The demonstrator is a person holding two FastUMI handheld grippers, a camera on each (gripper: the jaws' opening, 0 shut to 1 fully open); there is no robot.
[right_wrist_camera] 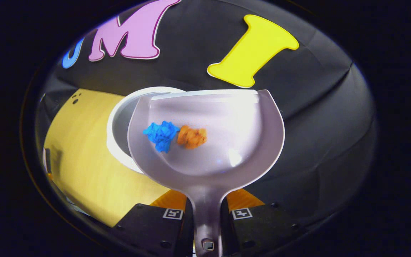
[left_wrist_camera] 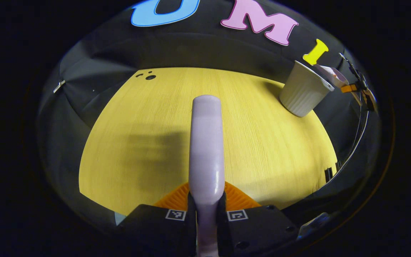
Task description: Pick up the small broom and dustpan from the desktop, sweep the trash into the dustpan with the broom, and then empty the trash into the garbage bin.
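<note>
Dustpan (right_wrist_camera: pixel 223 142) holds blue scrap (right_wrist_camera: pixel 161 135), orange scrap (right_wrist_camera: pixel 191 136), above garbage bin (right_wrist_camera: pixel 120 125).

Left gripper view: desktop (left_wrist_camera: pixel 148 142) bare across near, middle and left. Garbage bin (left_wrist_camera: pixel 303 94) stands at far right edge, sole obstacle. Right gripper view: dustpan (right_wrist_camera: pixel 227 142) held over the bin's mouth, covering most of it; rim open at left.

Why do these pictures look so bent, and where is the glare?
Left gripper view: the fisheye lens curves the table edge; glare streaks the broom handle. Right gripper view: a bright spot on the dustpan; its far lip is washed out.
</note>
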